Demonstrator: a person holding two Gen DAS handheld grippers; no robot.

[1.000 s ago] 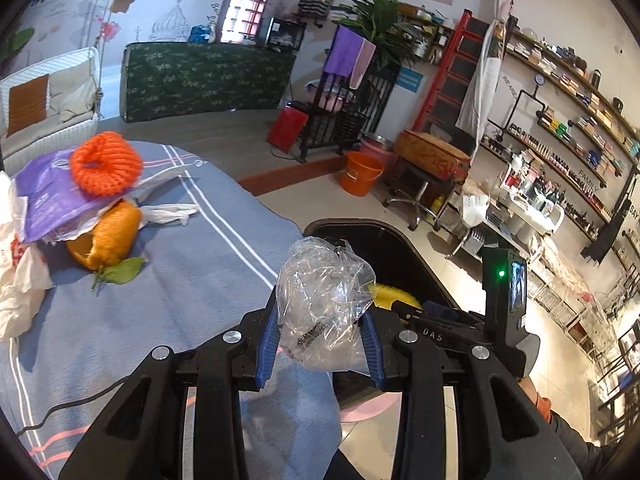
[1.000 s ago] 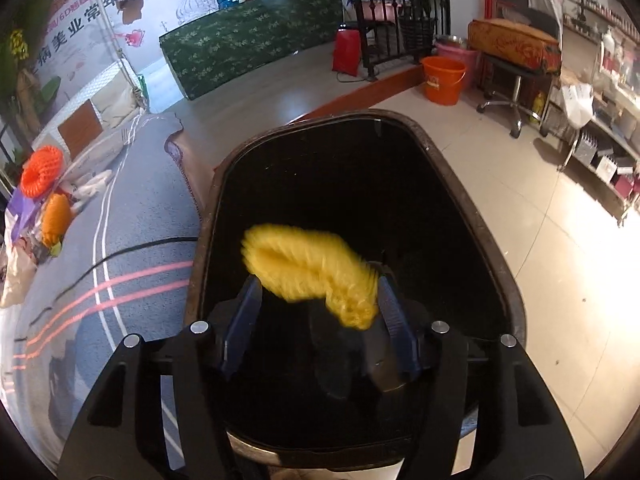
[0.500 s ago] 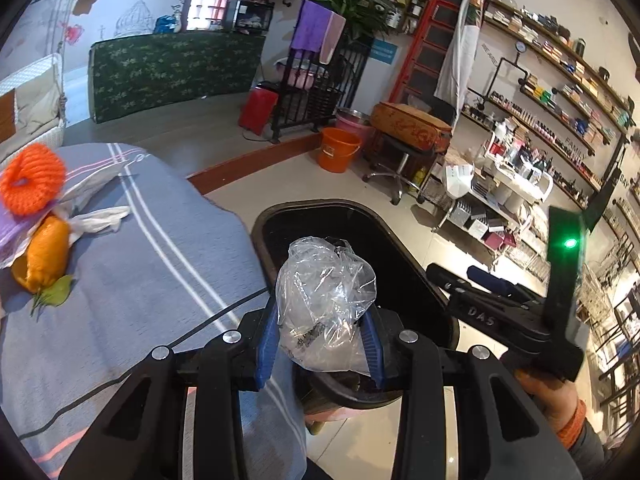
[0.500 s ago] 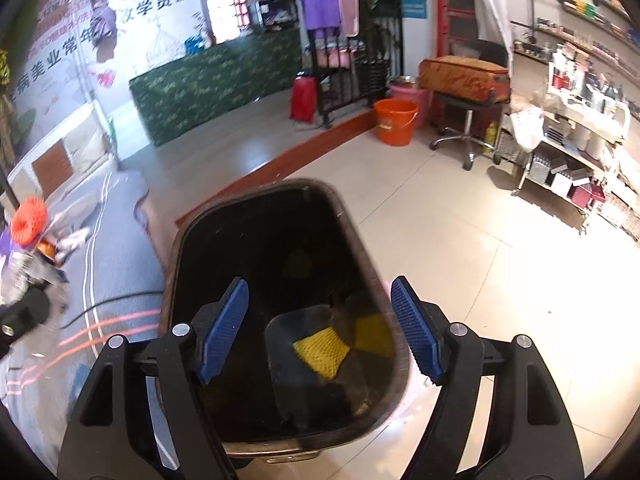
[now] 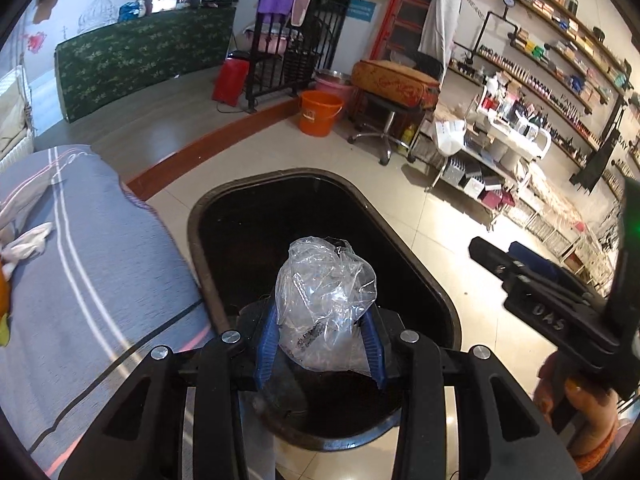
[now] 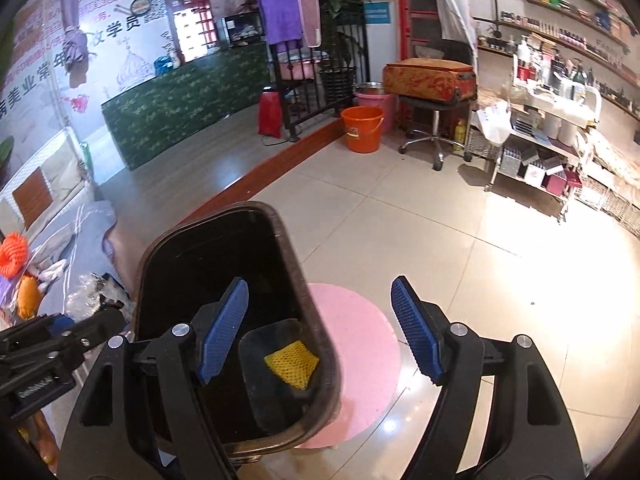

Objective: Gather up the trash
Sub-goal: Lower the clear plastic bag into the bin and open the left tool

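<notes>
My left gripper (image 5: 323, 342) is shut on a crumpled clear plastic bag (image 5: 326, 304), held right over the mouth of the black trash bin (image 5: 430, 280). In the right wrist view that same bin (image 6: 298, 276) stands on a pink mat, with a yellow foam net (image 6: 292, 364) lying at its bottom. My right gripper (image 6: 320, 332) is open and holds nothing, above the bin's right rim. It shows at the right of the left wrist view as a black right gripper (image 5: 516, 270) held by a hand. The left gripper (image 6: 86, 326) with the bag shows at the left of the right wrist view.
A table under a grey striped cloth (image 5: 92, 264) lies left of the bin, with an orange net (image 6: 13, 254), an orange fruit (image 6: 27, 296) and other litter on it. An orange bucket (image 6: 362, 128), a stool and shelving stand farther off on the tiled floor.
The right gripper let go of the yellow net, which dropped into the bin, then rose and drew back to the right. The left gripper carried the plastic bag from the table to over the bin.
</notes>
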